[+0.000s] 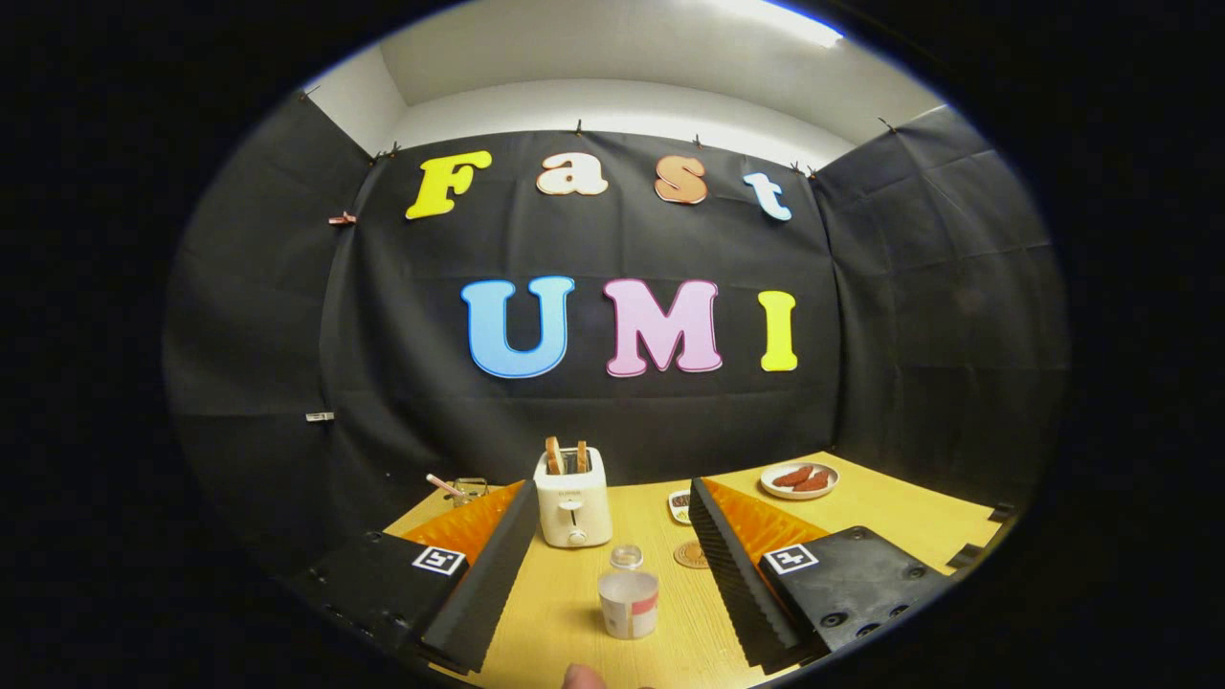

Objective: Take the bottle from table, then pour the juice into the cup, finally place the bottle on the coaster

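Though gripper [607, 565] agape, wooden table [890, 522].

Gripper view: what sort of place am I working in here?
Probably a staged breakfast table in a cloth-walled booth: a wooden table carries a toaster with bread in it, a plate of food and a small bottle, which stands between the open tongs.

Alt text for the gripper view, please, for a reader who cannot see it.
The open claw frames a small clear bottle standing on a wooden table, untouched. Beyond stand a white toaster holding toast, a round coaster and a plate of food.
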Demonstrator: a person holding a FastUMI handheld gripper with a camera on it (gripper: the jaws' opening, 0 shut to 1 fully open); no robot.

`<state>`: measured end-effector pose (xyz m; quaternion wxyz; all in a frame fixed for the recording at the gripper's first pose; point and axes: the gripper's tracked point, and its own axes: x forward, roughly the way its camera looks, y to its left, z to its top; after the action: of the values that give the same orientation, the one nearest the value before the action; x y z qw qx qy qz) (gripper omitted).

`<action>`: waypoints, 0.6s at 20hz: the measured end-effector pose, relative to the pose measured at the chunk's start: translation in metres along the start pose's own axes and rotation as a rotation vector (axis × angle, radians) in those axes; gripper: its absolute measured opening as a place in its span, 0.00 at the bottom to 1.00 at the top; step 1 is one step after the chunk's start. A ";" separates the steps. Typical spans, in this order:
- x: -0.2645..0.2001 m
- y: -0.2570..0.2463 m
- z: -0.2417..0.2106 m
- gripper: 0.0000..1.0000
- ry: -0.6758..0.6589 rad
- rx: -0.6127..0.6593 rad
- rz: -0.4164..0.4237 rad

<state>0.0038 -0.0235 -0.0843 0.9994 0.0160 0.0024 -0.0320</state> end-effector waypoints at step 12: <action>0.035 -0.011 -0.127 0.98 0.047 -0.010 0.000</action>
<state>0.0371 -0.0329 -0.2113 0.9991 0.0119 0.0260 -0.0317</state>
